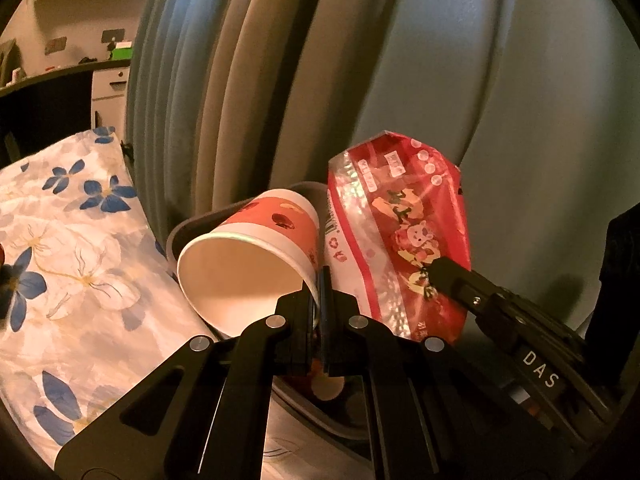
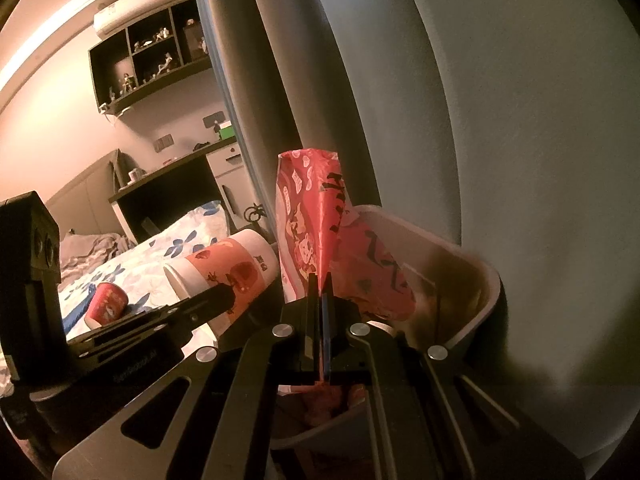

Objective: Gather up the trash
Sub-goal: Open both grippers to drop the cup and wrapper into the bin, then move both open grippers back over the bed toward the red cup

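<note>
Bin (image 2: 472, 280) only partly seen: grey rim and one pale inner wall clear in the right wrist view, bottom dark and blocked by gripper arms, contents down there too dim to name beyond reddish and pale shapes. In the left wrist view, just a dark rim arc behind the cup (image 1: 256, 248) and another low at the lower edge. Cup pinched by its rim in the left gripper (image 1: 320, 292), jaws closed tight on the paper wall; tipped on its side, white mouth facing the camera, red band with dark printed figures, base toward the curtain (image 1: 240, 80); hanging at the bin's left rim, beside the bed's edge. Wrapper (image 1: 396, 240) clamped at its lower part in the right gripper (image 2: 322, 292), jaws shut with only the thin foil between; standing upright over the bin, red with white dots, cartoon animals, a clear shiny strip down its left side, top corner folded; lower end cut off behind the fingers. Cup and wrapper nearly touching side by side; actual contact hard to judge. Print on both too blurred to read. Second, smaller red cup (image 2: 108, 304) lying on the floral bedspread (image 1: 72, 240), partly hidden behind the left gripper's arm. Desk (image 2: 172, 176) and wall shelves (image 2: 152, 56) far back, objects on them too small to identify.
</note>
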`<state>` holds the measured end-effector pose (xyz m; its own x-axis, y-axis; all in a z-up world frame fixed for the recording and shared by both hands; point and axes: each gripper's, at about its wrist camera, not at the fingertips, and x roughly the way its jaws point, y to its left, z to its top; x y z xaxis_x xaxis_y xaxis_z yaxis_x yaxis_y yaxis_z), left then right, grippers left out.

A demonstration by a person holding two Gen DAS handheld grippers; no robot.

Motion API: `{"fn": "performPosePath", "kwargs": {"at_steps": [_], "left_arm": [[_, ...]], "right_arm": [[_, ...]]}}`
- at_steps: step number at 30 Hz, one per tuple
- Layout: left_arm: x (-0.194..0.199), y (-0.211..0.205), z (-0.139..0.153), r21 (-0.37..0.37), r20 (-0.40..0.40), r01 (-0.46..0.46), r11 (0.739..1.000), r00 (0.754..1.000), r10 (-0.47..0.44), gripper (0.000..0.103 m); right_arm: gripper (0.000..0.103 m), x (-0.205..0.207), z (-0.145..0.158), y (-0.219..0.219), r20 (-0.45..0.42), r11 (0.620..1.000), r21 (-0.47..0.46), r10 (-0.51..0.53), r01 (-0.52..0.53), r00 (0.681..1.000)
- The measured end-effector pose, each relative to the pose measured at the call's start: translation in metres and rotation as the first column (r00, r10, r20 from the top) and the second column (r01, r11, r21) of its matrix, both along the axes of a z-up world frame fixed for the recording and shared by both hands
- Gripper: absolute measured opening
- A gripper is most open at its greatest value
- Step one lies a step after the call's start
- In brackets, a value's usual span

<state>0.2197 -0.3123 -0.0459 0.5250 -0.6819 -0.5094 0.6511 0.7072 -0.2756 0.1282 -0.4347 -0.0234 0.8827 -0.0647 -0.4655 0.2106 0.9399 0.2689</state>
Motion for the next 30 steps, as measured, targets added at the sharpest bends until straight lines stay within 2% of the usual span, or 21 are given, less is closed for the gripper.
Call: {"fn": "performPosePath", "kwargs": {"at_steps": [4, 9, 12, 14, 17, 20, 22, 23, 26, 30], "left_arm": [[-0.002, 0.000, -0.002, -0.006, -0.003, 0.015, 1.000, 1.000, -0.015, 0.003], [-0.001, 0.001, -0.005, -0.009, -0.018, 0.020, 1.000, 1.000, -0.020, 0.014], [0.001, 0.006, -0.006, -0.012, -0.018, 0.000, 1.000, 1.000, 0.000, 0.034], [0.002, 0.012, -0.005, -0.023, -0.017, -0.025, 0.999, 1.000, 0.024, 0.054], [0.003, 0.026, -0.001, -0.058, -0.023, -0.070, 0.996, 0.997, 0.069, 0.072], [0.003, 0.039, 0.006, -0.071, -0.005, -0.117, 0.991, 0.993, 0.117, 0.085], [0.003, 0.048, 0.010, -0.075, 0.008, -0.144, 0.987, 0.989, 0.145, 0.090], [0.003, 0.054, 0.012, -0.079, 0.012, -0.166, 0.983, 0.986, 0.168, 0.094], [0.004, 0.071, 0.018, -0.096, 0.007, -0.219, 0.971, 0.975, 0.221, 0.097], [0.003, 0.089, 0.023, -0.080, 0.012, -0.284, 0.955, 0.958, 0.286, 0.097]], "right_arm": [[0.002, 0.001, -0.001, -0.001, -0.006, 1.000, 0.004, 0.000, 0.000, 1.000], [0.002, 0.002, -0.003, 0.000, -0.015, 1.000, 0.002, -0.003, 0.003, 1.000], [0.002, 0.003, -0.004, 0.001, -0.021, 1.000, 0.004, -0.002, 0.002, 1.000], [0.002, 0.004, -0.005, 0.001, -0.026, 1.000, 0.000, -0.004, 0.004, 1.000], [0.003, 0.005, -0.006, 0.001, -0.026, 1.000, 0.000, -0.003, 0.003, 1.000], [0.016, 0.005, -0.006, 0.001, -0.024, 1.000, 0.000, -0.003, 0.003, 1.000], [0.029, 0.004, -0.007, 0.002, -0.020, 1.000, -0.003, -0.006, 0.006, 1.000], [0.031, 0.003, -0.007, 0.002, -0.017, 1.000, -0.003, -0.009, 0.009, 1.000], [0.033, 0.002, -0.006, 0.003, -0.011, 1.000, 0.000, -0.012, 0.012, 1.000], [0.049, -0.002, -0.002, 0.008, 0.005, 1.000, -0.007, -0.017, 0.017, 1.000]]}}
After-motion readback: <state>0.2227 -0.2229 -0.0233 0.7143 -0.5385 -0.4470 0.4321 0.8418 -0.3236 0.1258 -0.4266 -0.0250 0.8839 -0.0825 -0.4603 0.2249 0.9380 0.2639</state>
